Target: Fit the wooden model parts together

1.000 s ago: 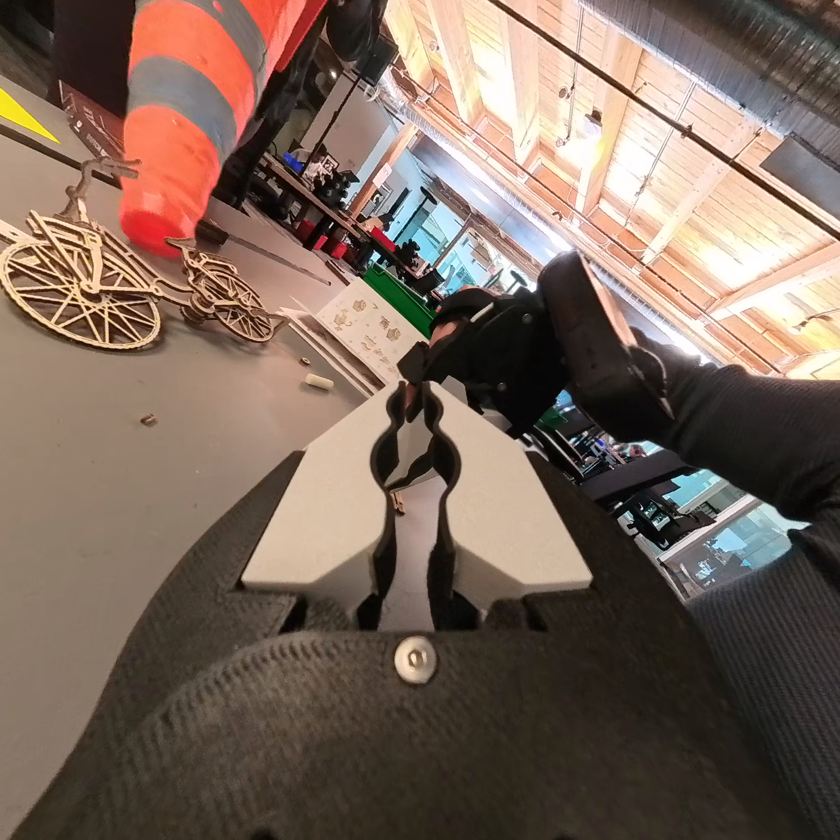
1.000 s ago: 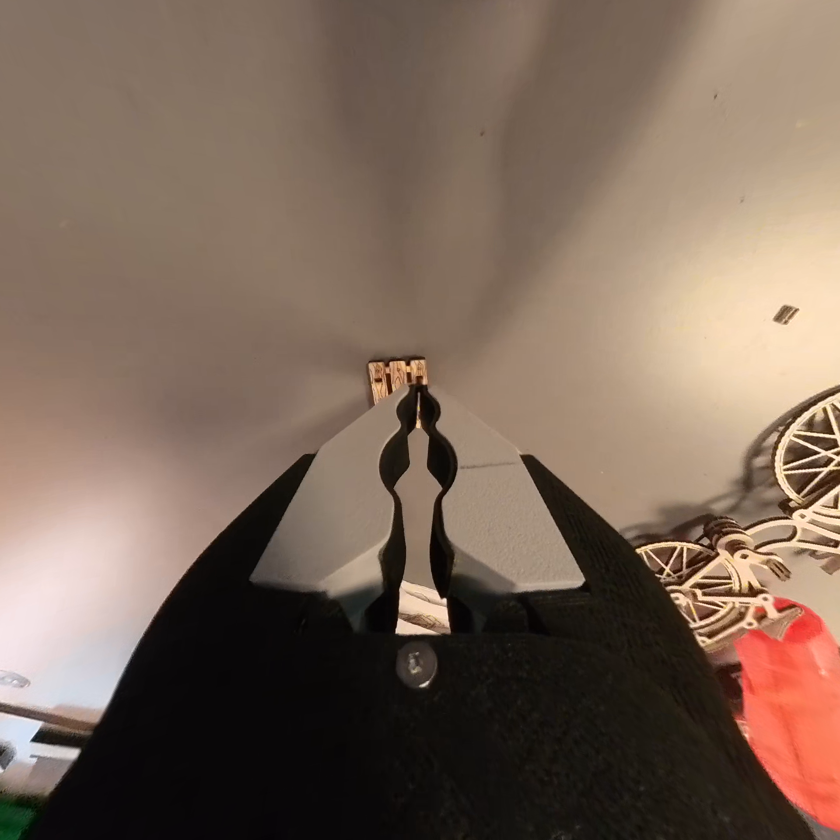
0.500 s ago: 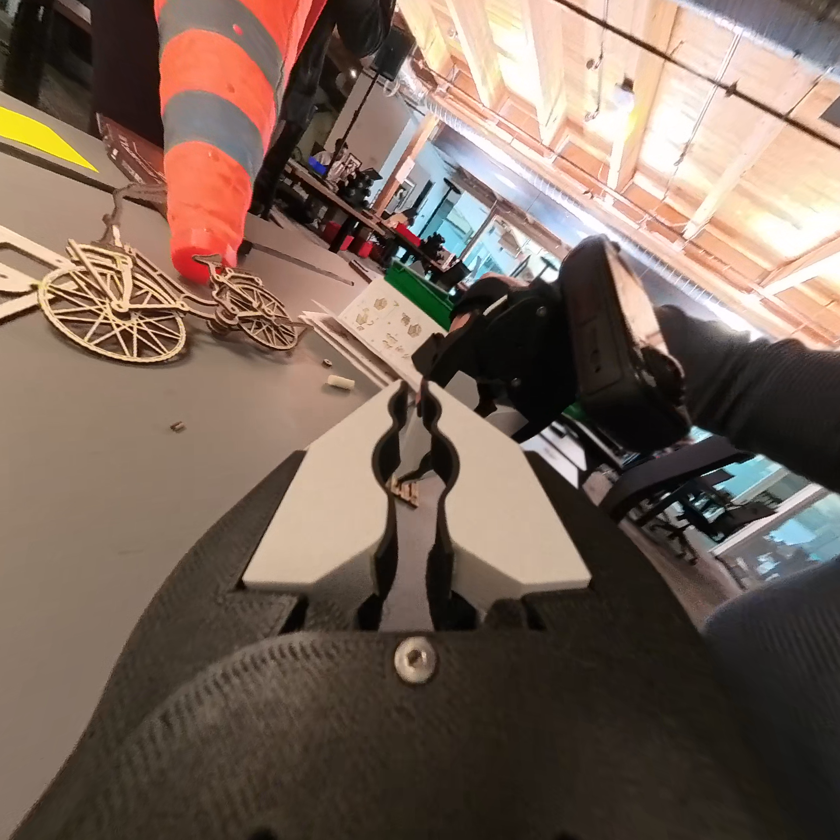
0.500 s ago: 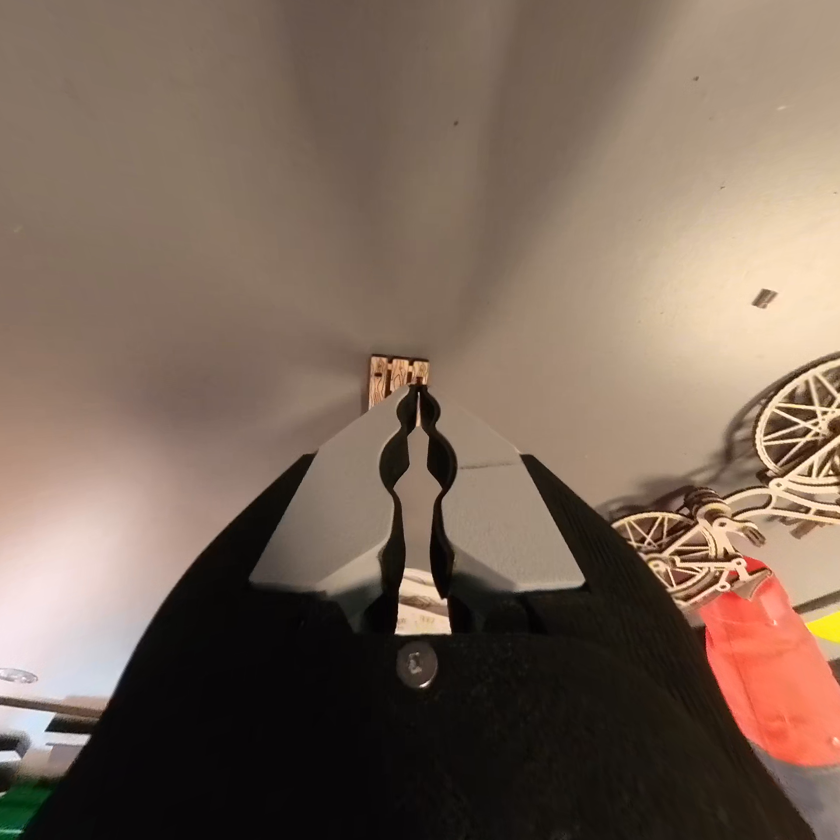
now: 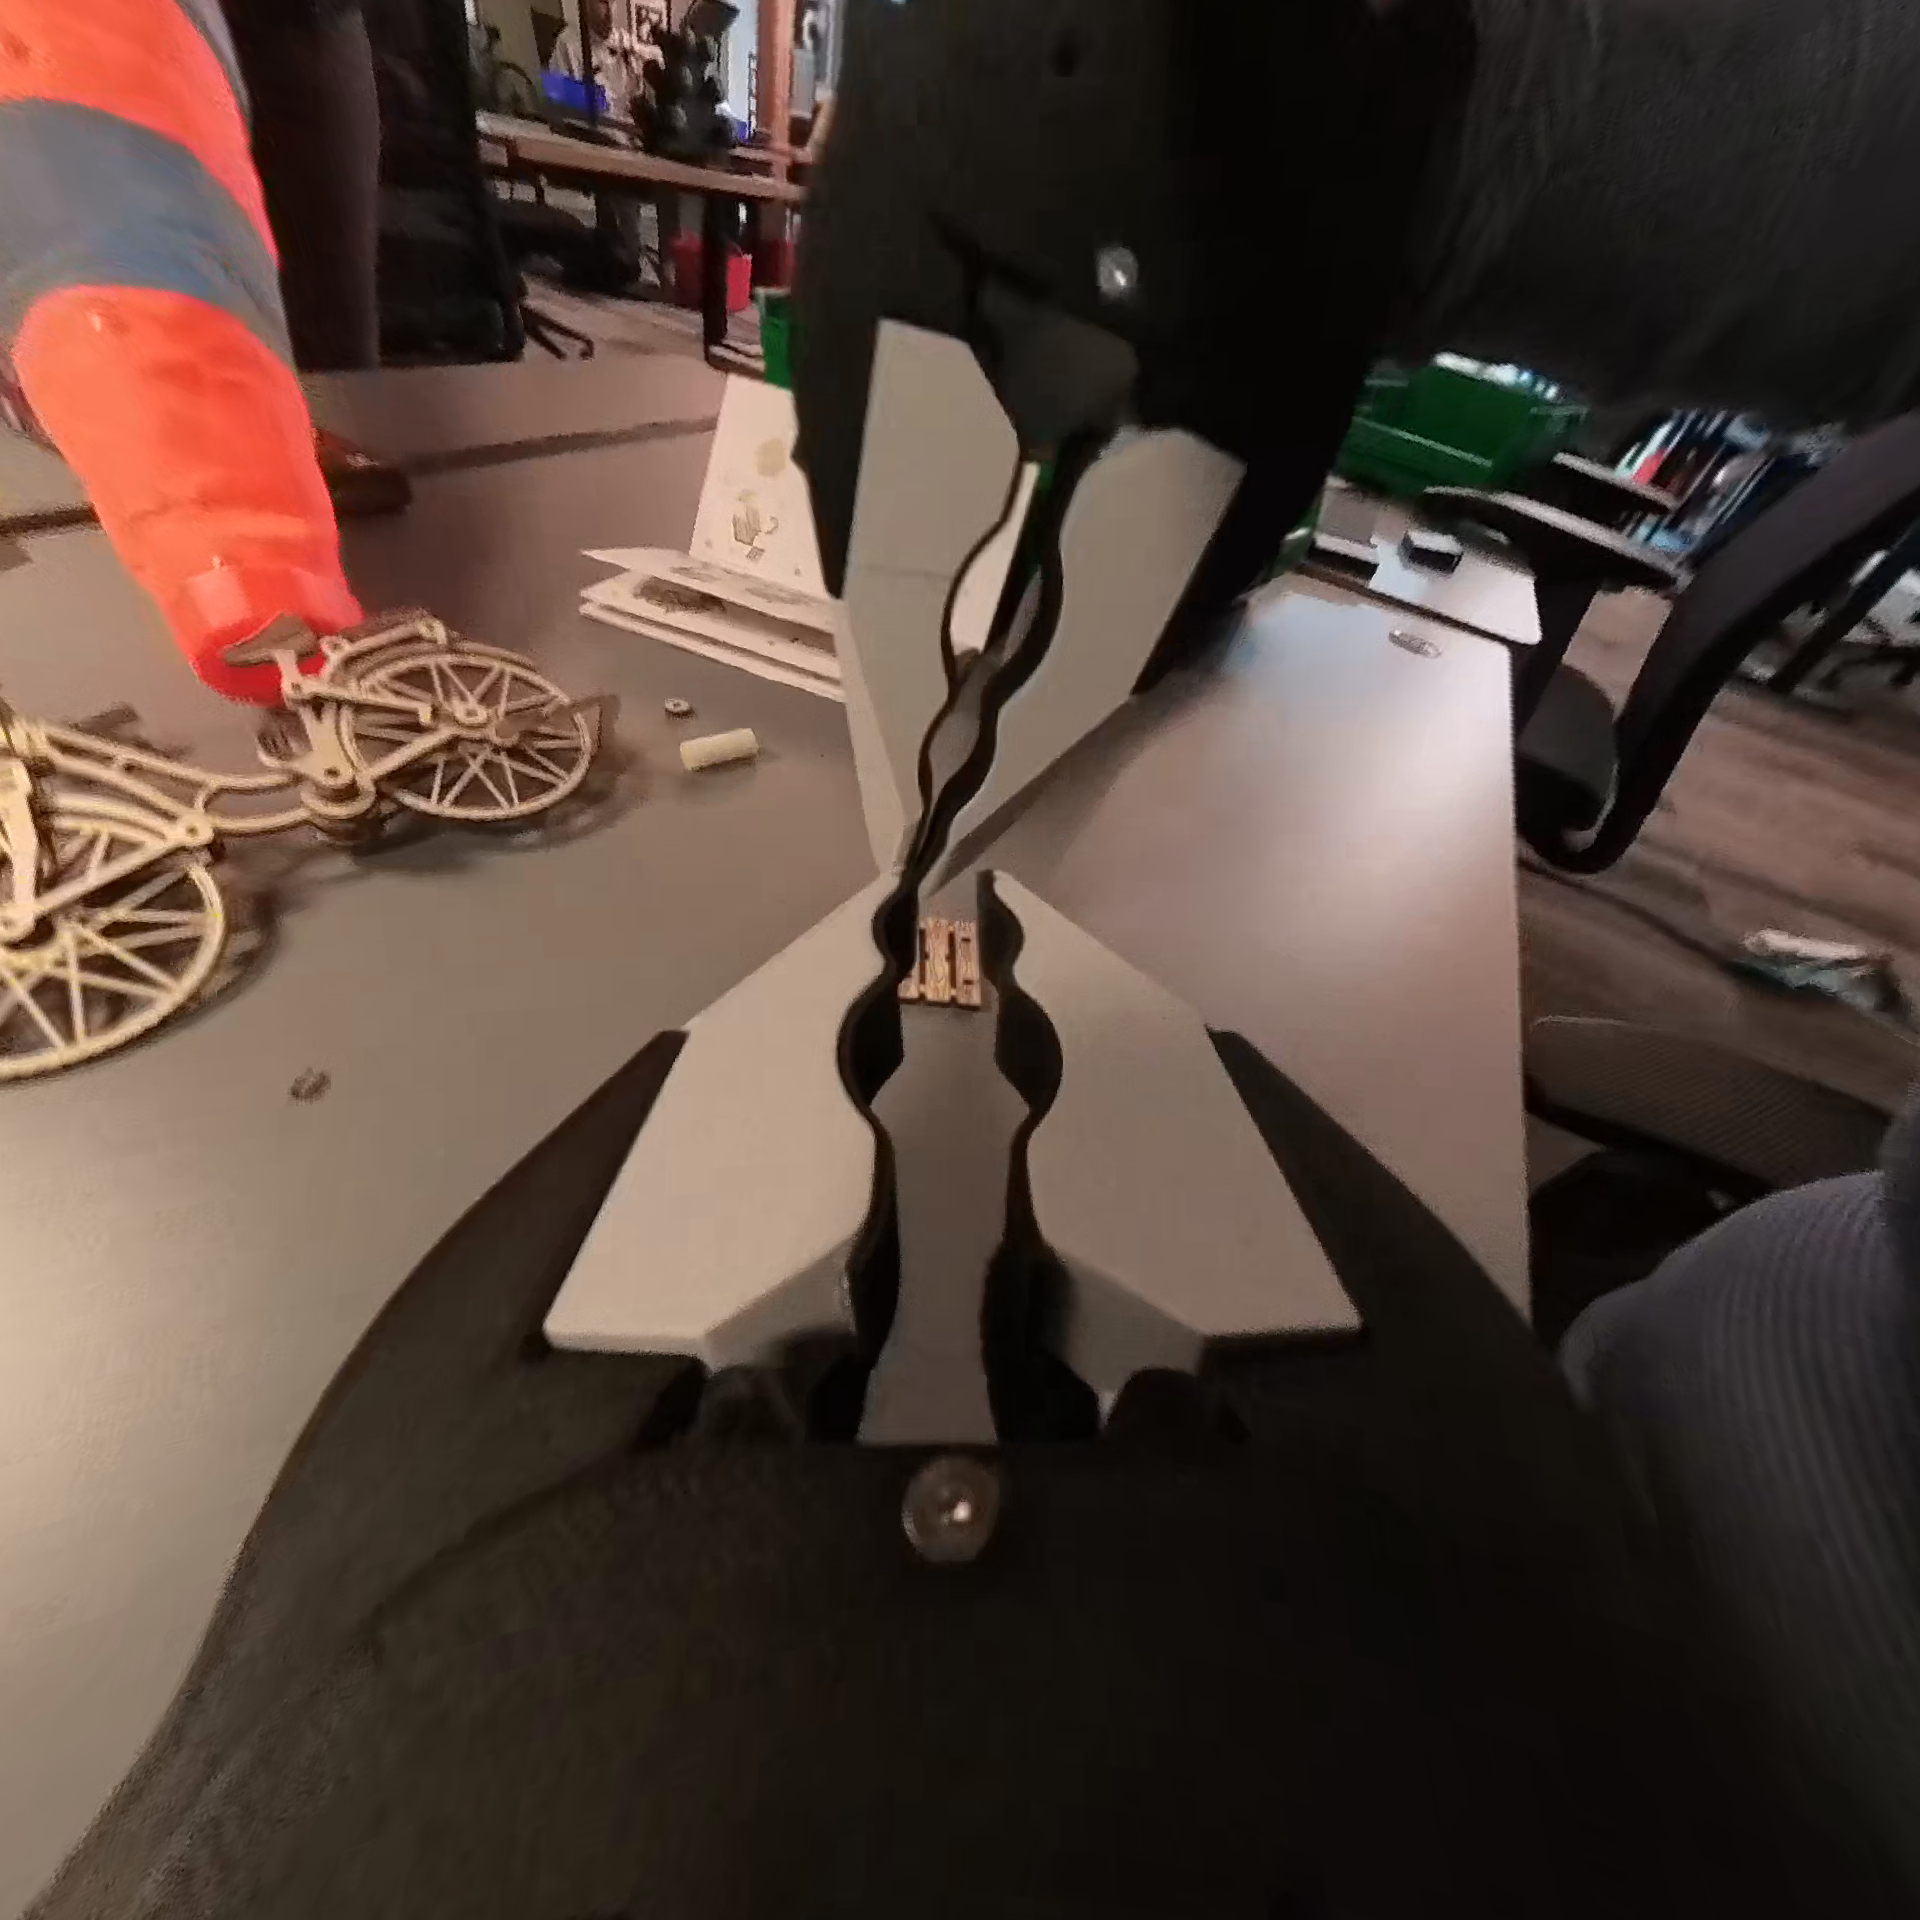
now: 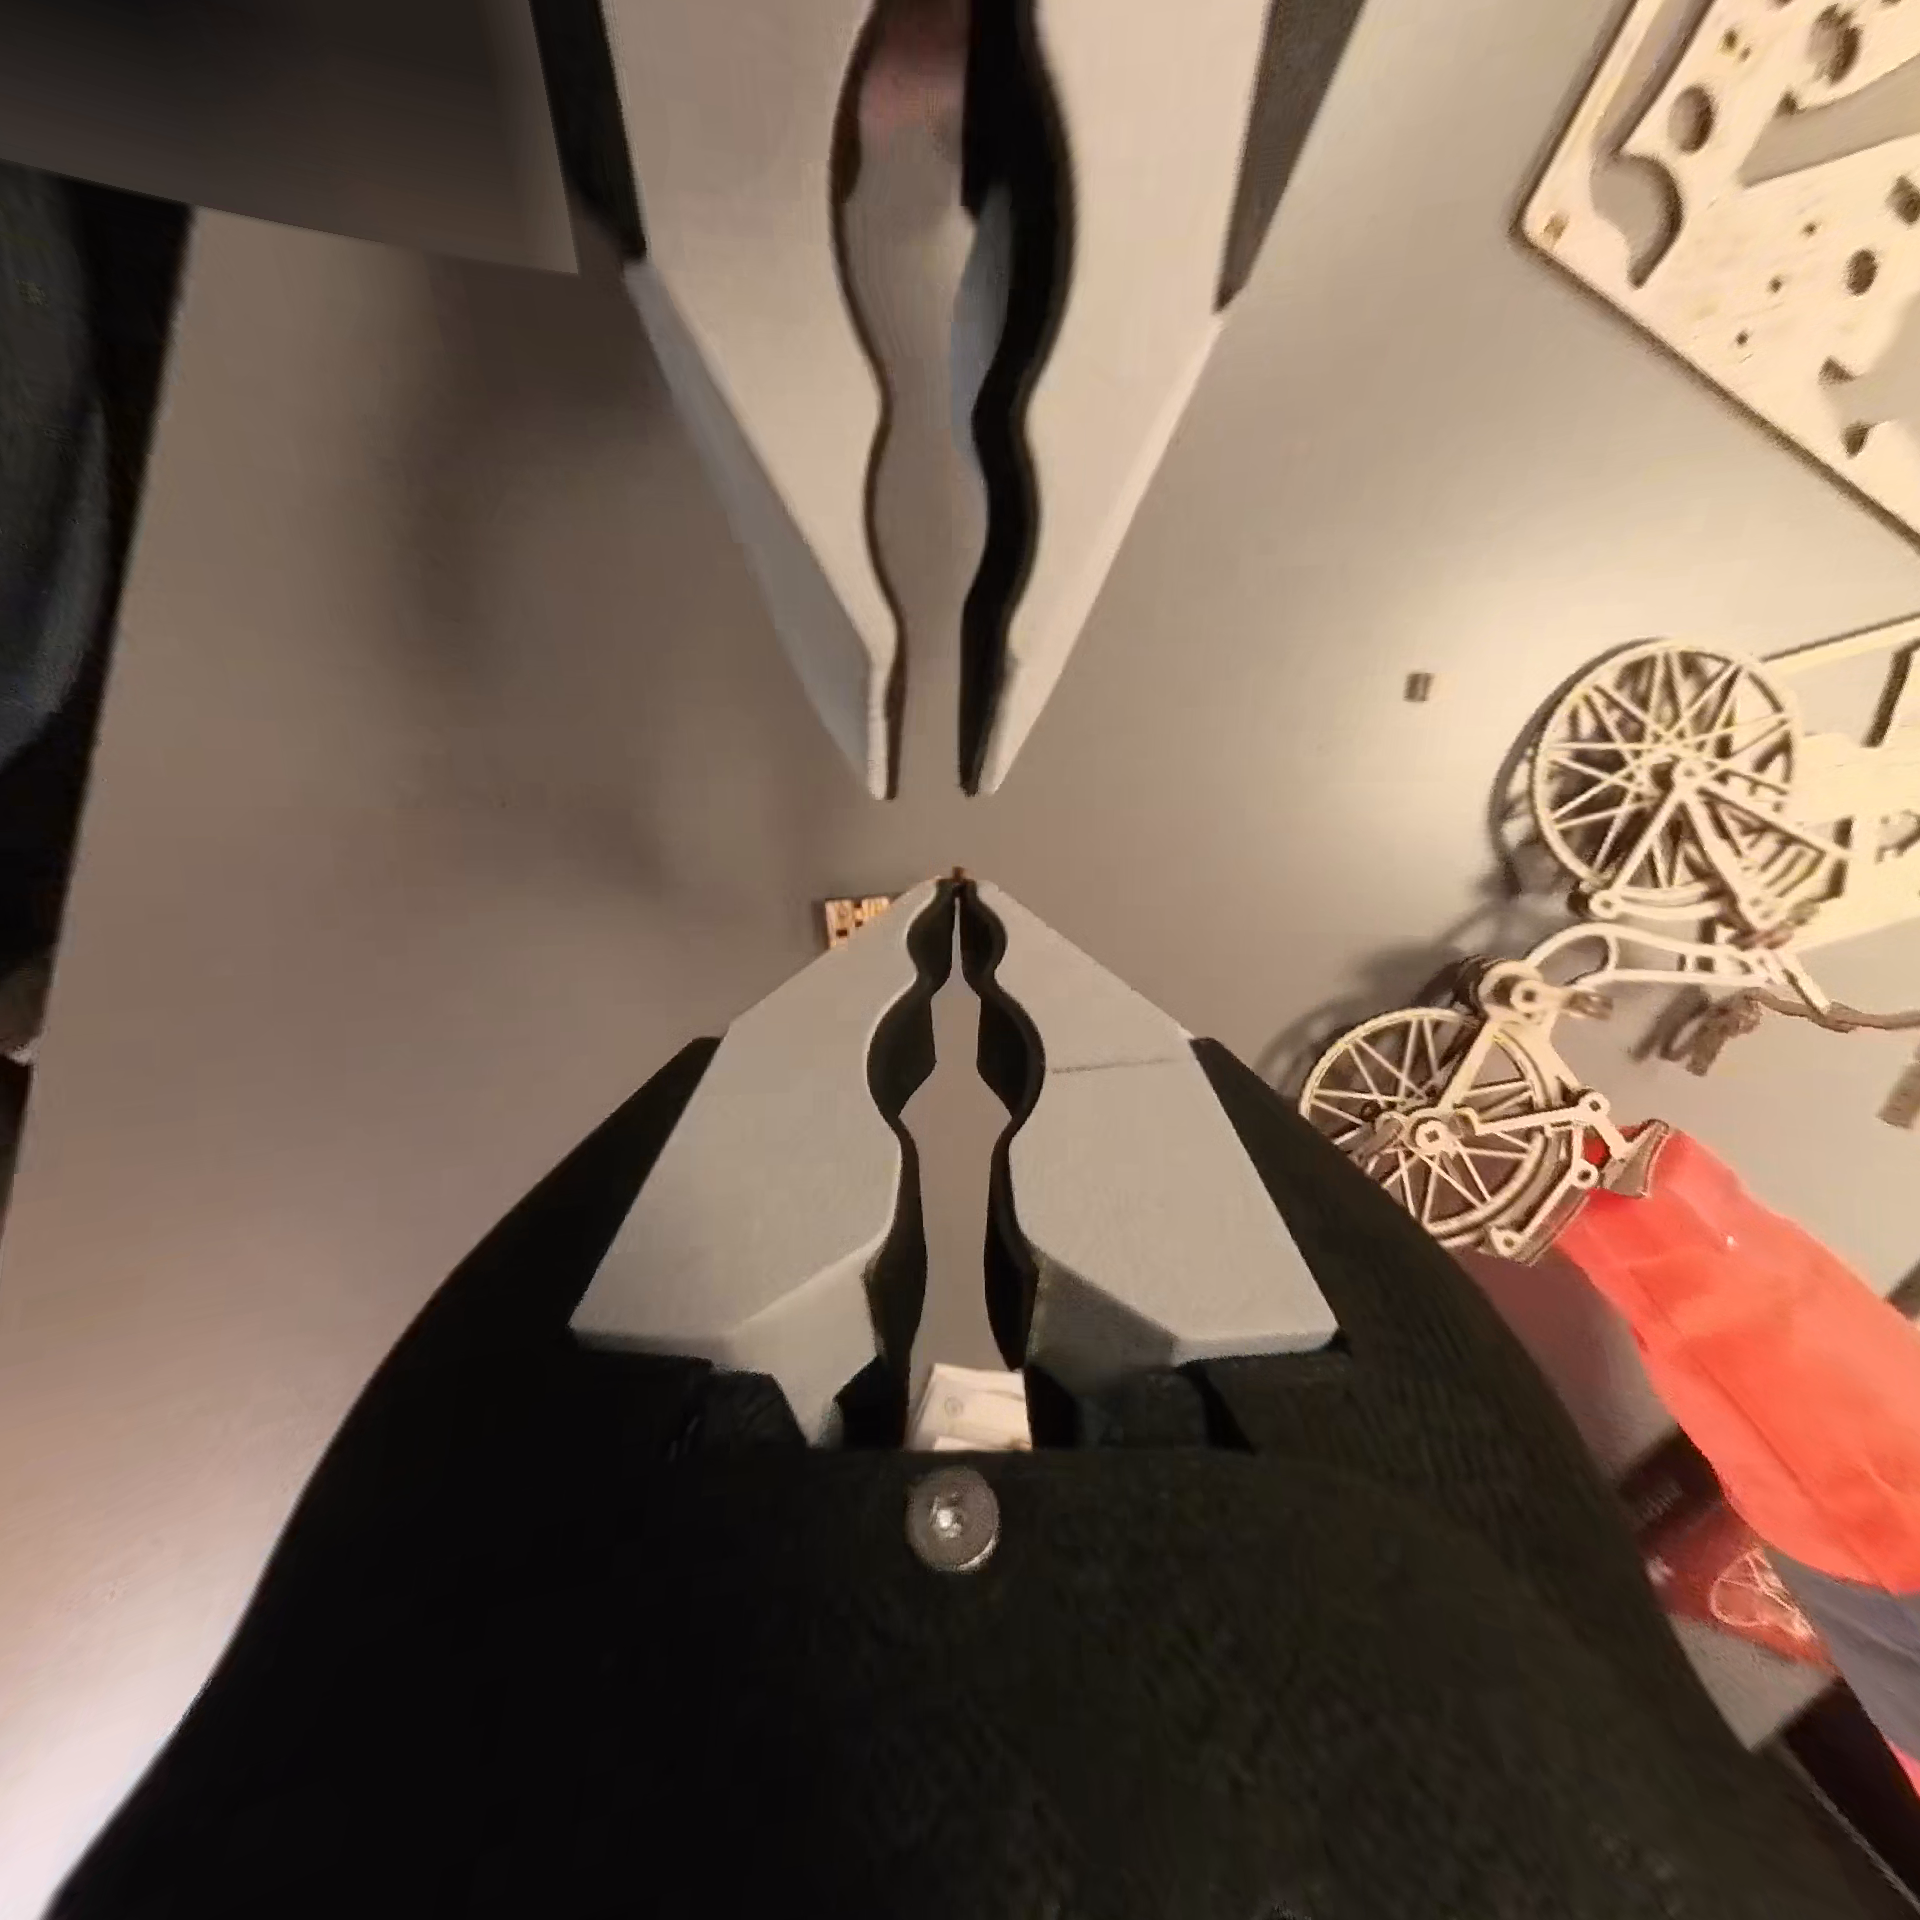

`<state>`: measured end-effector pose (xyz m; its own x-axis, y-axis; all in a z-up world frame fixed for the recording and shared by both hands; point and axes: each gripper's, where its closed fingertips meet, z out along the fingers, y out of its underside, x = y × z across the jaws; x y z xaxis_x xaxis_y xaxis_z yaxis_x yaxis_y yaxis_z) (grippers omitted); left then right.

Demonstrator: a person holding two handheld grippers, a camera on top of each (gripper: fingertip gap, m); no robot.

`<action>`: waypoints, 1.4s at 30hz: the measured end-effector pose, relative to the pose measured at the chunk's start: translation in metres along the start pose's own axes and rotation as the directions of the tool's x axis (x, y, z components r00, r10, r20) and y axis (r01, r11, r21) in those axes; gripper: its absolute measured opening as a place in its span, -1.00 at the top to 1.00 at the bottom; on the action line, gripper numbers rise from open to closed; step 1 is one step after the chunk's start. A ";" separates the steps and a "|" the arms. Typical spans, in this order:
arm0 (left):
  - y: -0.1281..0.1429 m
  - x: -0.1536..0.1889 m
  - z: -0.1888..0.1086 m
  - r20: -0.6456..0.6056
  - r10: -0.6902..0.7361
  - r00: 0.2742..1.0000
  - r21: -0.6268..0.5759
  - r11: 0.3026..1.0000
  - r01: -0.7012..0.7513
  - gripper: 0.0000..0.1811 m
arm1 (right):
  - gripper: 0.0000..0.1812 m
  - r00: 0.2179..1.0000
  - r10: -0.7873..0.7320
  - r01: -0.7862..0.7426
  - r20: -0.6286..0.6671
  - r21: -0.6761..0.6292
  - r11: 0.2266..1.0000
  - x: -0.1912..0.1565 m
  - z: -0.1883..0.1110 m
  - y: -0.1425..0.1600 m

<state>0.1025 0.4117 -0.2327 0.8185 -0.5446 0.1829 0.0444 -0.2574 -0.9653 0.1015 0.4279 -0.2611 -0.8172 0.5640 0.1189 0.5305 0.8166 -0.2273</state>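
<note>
- The left hand-held gripper (image 5: pixel 940 899) has its jaws a little apart and holds nothing. It is low over the grey surface (image 5: pixel 520 1039), probably so that it can take the part.
- The small wooden part (image 5: pixel 941 964) lies flat on the surface, seen in the gap between the left fingertips; whether they touch it cannot be told.
- The right hand-held gripper (image 6: pixel 956 883) points down from the opposite side, tip to tip with the left one. Its jaws are almost shut on a very thin piece (image 6: pixel 957 873), too small to name; likely this goes into the part.
- In the right wrist view the part (image 6: pixel 857 918) lies just left of these tips.
- Farther away the wooden bicycle (image 5: pixel 416 717) lies on its side, near an orange cone (image 5: pixel 177 447).
</note>
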 end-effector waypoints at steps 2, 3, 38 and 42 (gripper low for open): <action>-0.001 0.003 0.000 0.020 0.087 0.996 -0.002 0.996 -0.087 0.90 | 1.00 1.000 0.015 -0.015 -0.007 0.037 0.999 0.001 -0.007 -0.006; 0.000 0.005 0.001 0.031 0.128 0.991 -0.011 0.992 -0.128 0.90 | 1.00 1.000 0.023 -0.023 -0.007 0.052 0.998 0.001 -0.010 -0.009; -0.004 -0.061 -0.029 0.362 -0.096 0.927 0.070 0.995 0.076 0.91 | 1.00 0.997 0.009 0.010 0.081 -0.233 0.972 -0.013 0.026 0.026; -0.005 -0.066 -0.033 0.406 -0.076 0.911 0.070 0.996 0.052 0.91 | 1.00 0.994 0.020 0.010 0.104 -0.280 0.960 -0.014 0.033 0.031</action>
<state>0.0292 0.4223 -0.2335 0.9745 -0.1525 0.1643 0.1269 -0.2287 -0.9652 0.1222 0.4410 -0.3020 -0.8256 0.5641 0.0137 0.5639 0.8241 0.0535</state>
